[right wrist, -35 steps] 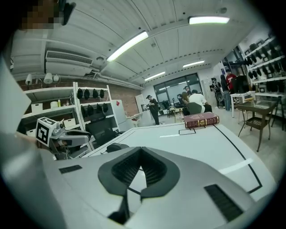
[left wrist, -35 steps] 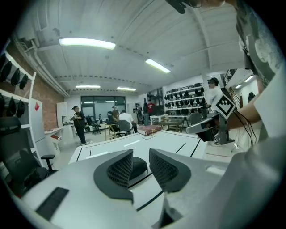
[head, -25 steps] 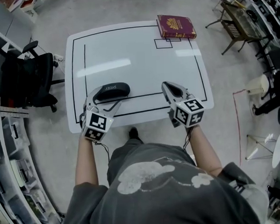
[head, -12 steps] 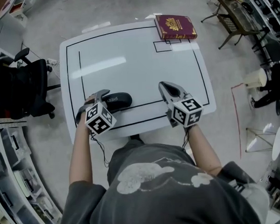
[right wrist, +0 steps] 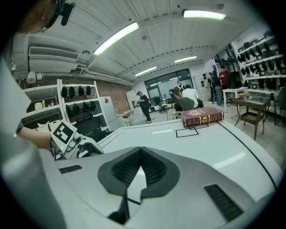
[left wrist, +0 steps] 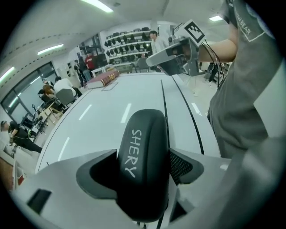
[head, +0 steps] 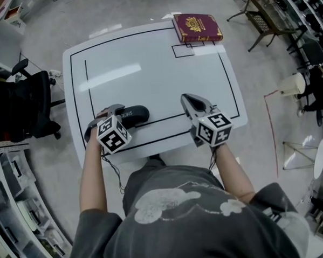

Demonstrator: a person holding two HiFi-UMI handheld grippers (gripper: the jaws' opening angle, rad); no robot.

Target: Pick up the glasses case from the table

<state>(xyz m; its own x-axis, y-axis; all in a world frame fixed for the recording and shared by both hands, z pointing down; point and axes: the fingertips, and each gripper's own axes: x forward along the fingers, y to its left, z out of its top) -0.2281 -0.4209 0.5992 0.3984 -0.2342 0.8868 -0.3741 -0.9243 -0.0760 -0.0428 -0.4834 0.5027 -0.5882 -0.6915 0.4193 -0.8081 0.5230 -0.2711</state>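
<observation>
Head view from above: white tabletop (head: 148,72) ruled with black lines. Near its front edge, toward the left, black glasses case (head: 135,115), lying flat on one of the black lines, long axis side to side.

Straddling the case's left end, left hand-held gripper (head: 108,120), pitched steeply down, marker cube (head: 113,135) on its near side. Shown in the left gripper view with jaws closing, one on each long side of the case, pads just beside its flanks. No clear press visible, so not yet clamped. White lettering SHERY legible on the lid. Case down on the tabletop, not lifted.

Off to the right, well apart from the case, right hand-held gripper (head: 188,100), over the front right part of the tabletop. Clenched at the tips in the right gripper view, with nothing between the pads.

At the far right corner, dark red book (head: 196,28) with gold ornament, lying partly over a small black-outlined rectangle. Left of the tabletop, black office chair (head: 20,106) on the grey floor (head: 48,29).
</observation>
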